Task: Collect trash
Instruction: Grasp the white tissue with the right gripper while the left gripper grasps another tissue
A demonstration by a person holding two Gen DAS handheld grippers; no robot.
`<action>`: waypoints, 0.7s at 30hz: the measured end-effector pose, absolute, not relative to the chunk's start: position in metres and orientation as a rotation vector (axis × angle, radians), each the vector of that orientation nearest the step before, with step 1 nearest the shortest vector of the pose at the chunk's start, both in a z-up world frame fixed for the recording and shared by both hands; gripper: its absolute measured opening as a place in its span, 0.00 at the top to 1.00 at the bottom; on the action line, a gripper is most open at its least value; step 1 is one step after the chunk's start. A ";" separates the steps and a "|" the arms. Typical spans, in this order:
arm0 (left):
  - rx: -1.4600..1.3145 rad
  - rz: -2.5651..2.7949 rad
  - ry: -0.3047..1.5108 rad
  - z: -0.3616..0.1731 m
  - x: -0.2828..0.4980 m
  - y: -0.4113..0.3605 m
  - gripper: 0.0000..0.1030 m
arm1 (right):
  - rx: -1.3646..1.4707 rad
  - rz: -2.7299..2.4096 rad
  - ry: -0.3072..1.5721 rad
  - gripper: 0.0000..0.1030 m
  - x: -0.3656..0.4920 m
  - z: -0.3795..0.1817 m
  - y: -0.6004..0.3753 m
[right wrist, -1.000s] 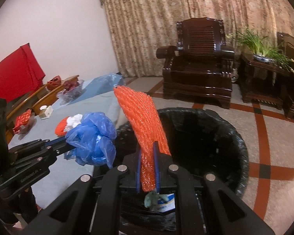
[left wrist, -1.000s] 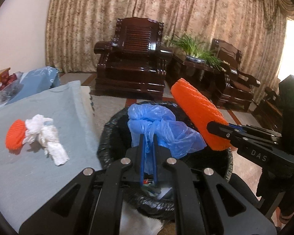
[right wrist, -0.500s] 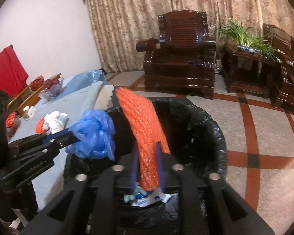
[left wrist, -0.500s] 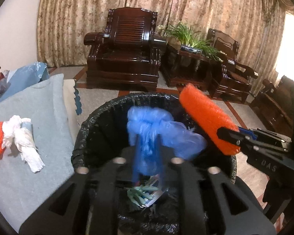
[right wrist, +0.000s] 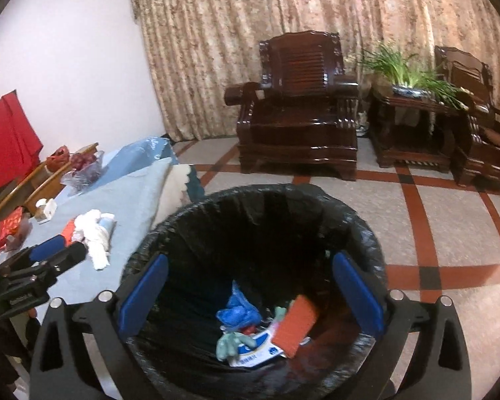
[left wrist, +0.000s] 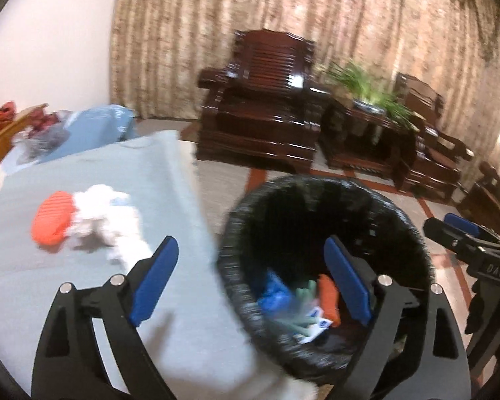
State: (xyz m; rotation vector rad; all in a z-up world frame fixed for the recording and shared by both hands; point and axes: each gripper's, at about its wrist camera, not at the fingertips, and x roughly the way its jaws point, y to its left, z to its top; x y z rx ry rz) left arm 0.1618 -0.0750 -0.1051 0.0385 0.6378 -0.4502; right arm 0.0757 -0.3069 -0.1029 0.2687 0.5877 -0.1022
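A black-lined trash bin (right wrist: 363, 233) stands on the floor beside the table; it also shows in the left wrist view (left wrist: 236, 220). Inside lie a blue plastic bag (right wrist: 238, 311), an orange foam net (right wrist: 296, 325) and other scraps. My right gripper (right wrist: 250, 295) is open and empty over the bin. My left gripper (left wrist: 250, 280) is open and empty over the bin's left rim and table edge. On the grey-blue tablecloth (left wrist: 93, 173) lie an orange foam net (left wrist: 50, 221) and crumpled white tissue (left wrist: 106, 216), also in the right wrist view (right wrist: 95, 233).
Dark wooden armchairs (right wrist: 300, 113) and a side table with a green plant (right wrist: 413, 76) stand at the back before patterned curtains. Fruit bags (right wrist: 83, 163) and small packets (right wrist: 11, 226) sit at the table's far end. The floor is tiled with red stripes.
Both grippers opened. The blue bag and the orange foam net dropped into the bin. The left gripper swung left toward the table.
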 end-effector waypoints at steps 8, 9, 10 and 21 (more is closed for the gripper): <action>-0.011 -0.269 0.595 -0.088 0.160 0.006 0.14 | 0.203 0.033 0.571 0.06 0.107 -0.093 -0.247; -0.012 -0.249 0.591 -0.087 0.160 0.015 0.14 | 0.191 0.054 0.571 0.06 0.112 -0.092 -0.237; -0.013 -0.237 0.589 -0.086 0.162 0.020 0.14 | 0.179 0.076 0.569 0.06 0.118 -0.092 -0.226; -0.039 -0.107 0.608 -0.093 0.175 0.083 0.14 | 0.119 0.223 0.584 0.06 0.178 -0.099 -0.139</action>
